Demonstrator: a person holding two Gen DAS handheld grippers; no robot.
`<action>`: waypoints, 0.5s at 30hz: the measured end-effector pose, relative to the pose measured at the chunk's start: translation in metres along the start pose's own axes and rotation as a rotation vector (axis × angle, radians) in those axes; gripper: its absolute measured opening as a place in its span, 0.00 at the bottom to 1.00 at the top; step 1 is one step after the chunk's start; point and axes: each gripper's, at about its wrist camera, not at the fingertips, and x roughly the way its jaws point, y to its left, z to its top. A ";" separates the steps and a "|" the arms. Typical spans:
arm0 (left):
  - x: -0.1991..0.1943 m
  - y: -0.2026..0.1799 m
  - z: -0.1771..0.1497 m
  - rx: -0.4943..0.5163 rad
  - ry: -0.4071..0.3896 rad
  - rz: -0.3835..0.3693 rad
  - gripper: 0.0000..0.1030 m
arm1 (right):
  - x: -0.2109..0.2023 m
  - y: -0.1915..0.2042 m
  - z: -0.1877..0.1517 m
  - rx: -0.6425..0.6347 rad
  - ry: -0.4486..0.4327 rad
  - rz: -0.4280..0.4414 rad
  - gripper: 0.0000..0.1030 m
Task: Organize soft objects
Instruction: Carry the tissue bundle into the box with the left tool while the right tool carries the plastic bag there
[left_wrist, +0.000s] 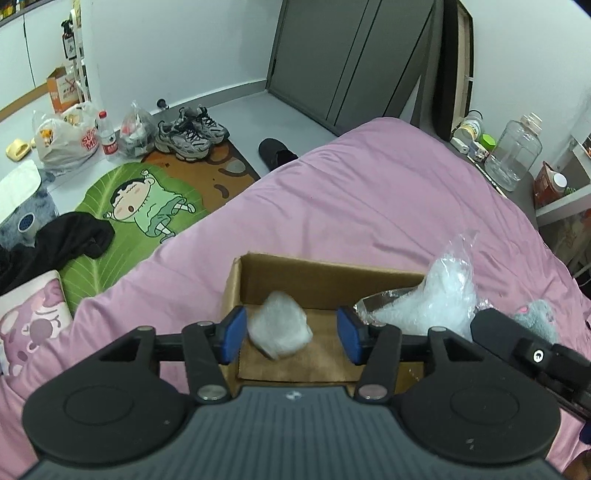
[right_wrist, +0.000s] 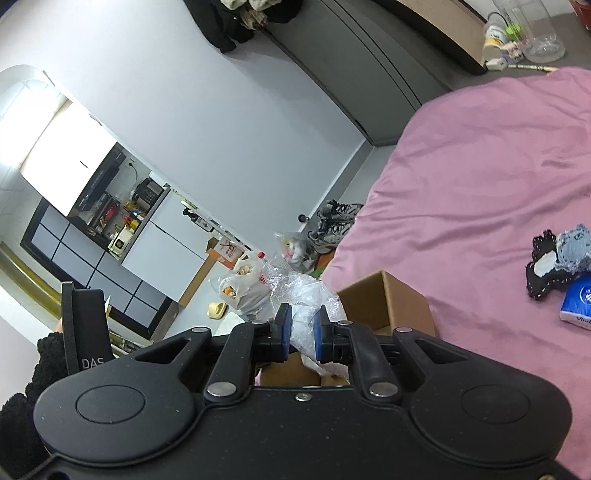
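A white crumpled soft wad (left_wrist: 279, 325) is seen between the left gripper's (left_wrist: 291, 334) parted blue pads, over an open brown cardboard box (left_wrist: 325, 280) set on pink bedding (left_wrist: 369, 206).

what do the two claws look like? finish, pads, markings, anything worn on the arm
Both match: the left claw and right claw have matte black bodies with round raised discs at either side, black linkage bars with silver pivot pins, and blue pads on the fingers. The top plate is ribbed on the left claw. A black handle beside the right claw reads "DAS". A black knitted sleeve covers that arm.

Pink-sheeted bed (left_wrist: 369, 206), grey wardrobe (left_wrist: 351, 55), white walls (left_wrist: 184, 48), cartoon floor mat (left_wrist: 147, 206)
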 end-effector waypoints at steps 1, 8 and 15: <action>0.001 0.001 0.000 -0.005 0.004 -0.002 0.51 | 0.001 -0.001 -0.001 0.003 0.002 0.000 0.12; -0.006 0.001 -0.001 -0.004 0.007 0.001 0.51 | 0.004 -0.003 -0.004 0.007 0.008 -0.018 0.13; -0.022 -0.003 -0.008 0.008 -0.003 0.044 0.57 | -0.002 -0.002 -0.006 0.009 -0.011 -0.056 0.42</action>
